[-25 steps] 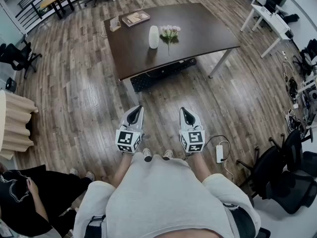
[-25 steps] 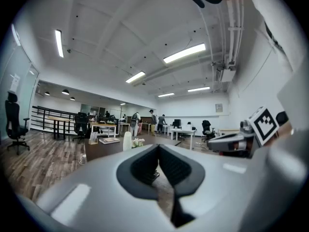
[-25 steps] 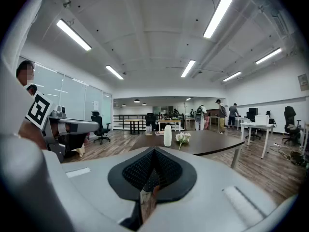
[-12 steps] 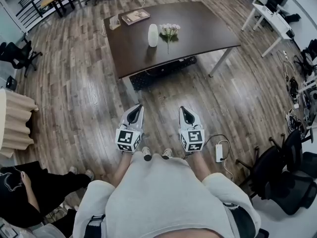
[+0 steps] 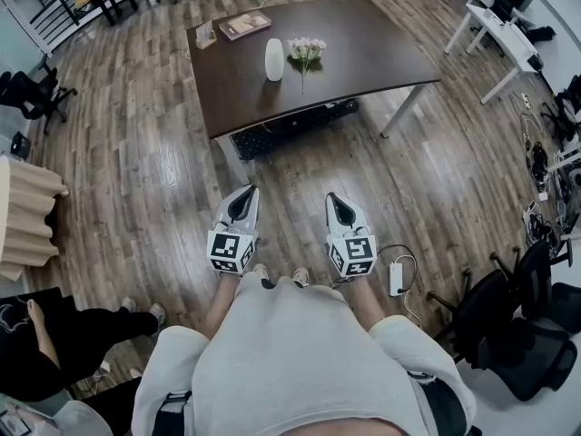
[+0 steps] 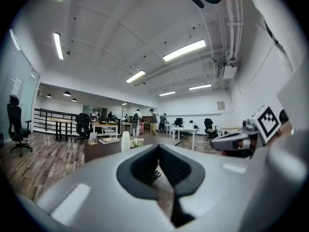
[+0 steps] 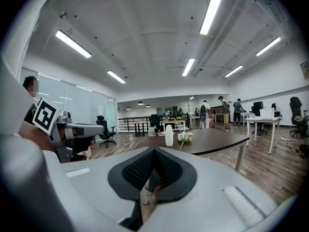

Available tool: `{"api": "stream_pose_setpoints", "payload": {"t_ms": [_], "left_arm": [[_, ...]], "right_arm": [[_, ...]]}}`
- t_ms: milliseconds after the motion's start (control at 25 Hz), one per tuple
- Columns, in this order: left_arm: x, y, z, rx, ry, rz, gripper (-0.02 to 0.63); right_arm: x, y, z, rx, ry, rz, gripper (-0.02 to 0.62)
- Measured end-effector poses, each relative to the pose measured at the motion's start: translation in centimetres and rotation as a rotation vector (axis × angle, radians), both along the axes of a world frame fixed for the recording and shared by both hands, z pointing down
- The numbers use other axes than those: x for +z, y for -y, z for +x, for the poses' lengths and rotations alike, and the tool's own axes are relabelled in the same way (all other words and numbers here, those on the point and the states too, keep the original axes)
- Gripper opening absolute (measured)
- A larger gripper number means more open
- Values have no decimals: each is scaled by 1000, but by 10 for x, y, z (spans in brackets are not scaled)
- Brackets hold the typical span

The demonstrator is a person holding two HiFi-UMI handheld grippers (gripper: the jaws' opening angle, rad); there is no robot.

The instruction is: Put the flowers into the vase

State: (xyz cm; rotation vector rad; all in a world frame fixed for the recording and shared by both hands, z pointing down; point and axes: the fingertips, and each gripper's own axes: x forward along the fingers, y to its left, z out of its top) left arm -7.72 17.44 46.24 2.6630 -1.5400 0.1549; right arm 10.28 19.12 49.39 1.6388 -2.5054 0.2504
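Observation:
A white vase (image 5: pixel 274 59) stands upright on the dark brown table (image 5: pixel 363 53), and a small bunch of pale flowers (image 5: pixel 306 51) lies on the tabletop just right of it. Both are far ahead of me across the wooden floor. My left gripper (image 5: pixel 245 193) and right gripper (image 5: pixel 334 198) are held side by side in front of my body, pointing at the table, both shut and empty. The left gripper view shows the vase (image 6: pixel 125 141) and flowers (image 6: pixel 136 142) beyond its closed tips (image 6: pixel 158 146). The right gripper view shows the vase (image 7: pixel 169 135) and flowers (image 7: pixel 184 137) too.
A book (image 5: pixel 248 25) and a small card stand (image 5: pixel 204 34) lie at the table's far left end. A dark tray (image 5: pixel 290 130) sits under the table. Office chairs (image 5: pixel 517 334) crowd the right; a power adapter (image 5: pixel 395 278) lies on the floor. A person (image 5: pixel 36 343) sits at lower left.
I have stepped a little toward the table, carrying both grippers forward together. Both stay shut. The seated person at lower left has shifted toward the frame's edge.

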Motion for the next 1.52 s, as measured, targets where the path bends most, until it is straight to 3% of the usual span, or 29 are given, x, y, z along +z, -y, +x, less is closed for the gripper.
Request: {"api": "stream_pose_setpoints", "payload": {"t_ms": [600, 960, 1200, 1520], "left_arm": [[15, 16, 30, -29, 24, -14, 11], [31, 51, 48, 18, 21, -32, 11], [49, 96, 40, 25, 0, -50, 11], [61, 197, 27, 54, -37, -75, 11]], "right_arm": [[18, 20, 32, -35, -10, -16, -2], [27, 50, 44, -11, -11, -18, -2], [43, 95, 32, -16, -28, -36, -2], [46, 184, 16, 2, -54, -53, -2]]}}
